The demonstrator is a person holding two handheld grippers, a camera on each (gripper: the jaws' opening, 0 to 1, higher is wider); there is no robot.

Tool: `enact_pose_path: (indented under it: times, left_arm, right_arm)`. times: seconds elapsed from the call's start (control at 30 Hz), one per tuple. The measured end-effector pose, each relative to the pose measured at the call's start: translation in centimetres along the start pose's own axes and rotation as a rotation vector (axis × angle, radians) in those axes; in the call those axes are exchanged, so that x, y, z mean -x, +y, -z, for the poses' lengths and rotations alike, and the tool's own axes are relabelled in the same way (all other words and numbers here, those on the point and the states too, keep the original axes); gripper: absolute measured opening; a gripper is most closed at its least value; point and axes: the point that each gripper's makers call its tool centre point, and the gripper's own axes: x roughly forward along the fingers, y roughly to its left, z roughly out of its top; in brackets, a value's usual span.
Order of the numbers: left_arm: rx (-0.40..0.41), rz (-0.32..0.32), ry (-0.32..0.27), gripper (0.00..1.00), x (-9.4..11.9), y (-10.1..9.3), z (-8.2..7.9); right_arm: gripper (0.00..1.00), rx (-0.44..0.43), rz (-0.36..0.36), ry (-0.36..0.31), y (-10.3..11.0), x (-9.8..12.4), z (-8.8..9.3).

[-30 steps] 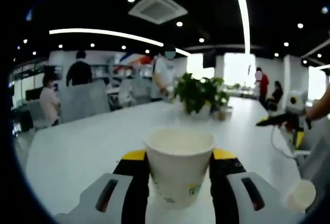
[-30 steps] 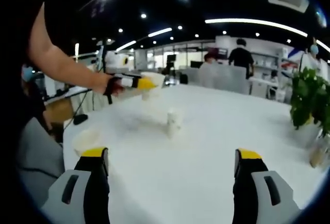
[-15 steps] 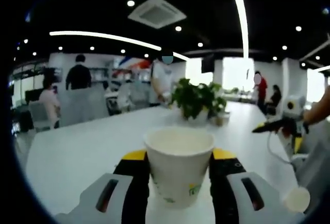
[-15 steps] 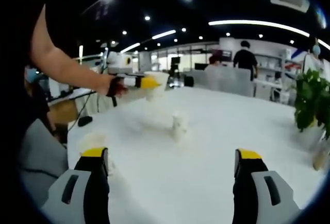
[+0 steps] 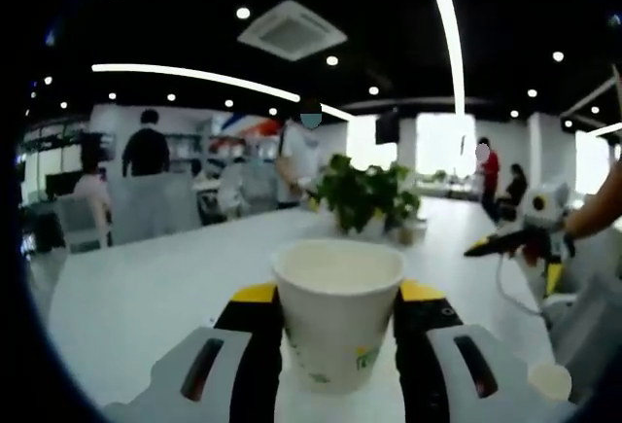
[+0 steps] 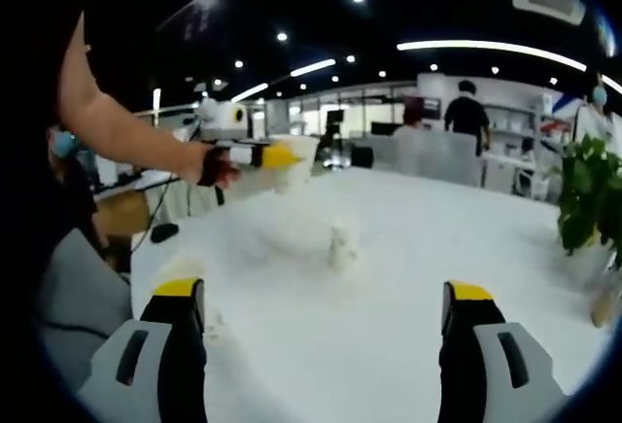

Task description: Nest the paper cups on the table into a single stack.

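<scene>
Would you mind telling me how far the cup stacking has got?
No finished stack is visible yet. In hand: the left gripper grips a white paper cup, lifted above the white table. Left: the small white cup standing mid-table and another by the right gripper, which is open.

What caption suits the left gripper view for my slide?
Left claw shut on an upright paper cup above the white table.

Long white tabletop (image 6: pixel 389 316) carrying a small white paper cup (image 6: pixel 341 246) standing mid-table and a leafy green potted plant (image 5: pixel 366 194) sitting farther along.
</scene>
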Motion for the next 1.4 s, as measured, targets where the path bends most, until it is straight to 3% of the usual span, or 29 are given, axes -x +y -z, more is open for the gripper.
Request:
enact_pose_path:
  times: [1.4]
  left_arm:
    - [-0.018, 0.04, -0.074, 0.43, 2.3, -7.0, -3.7]
  right_arm:
    - [1.0, 0.017, 0.009, -0.031, 1.8, 2.7, -1.4]
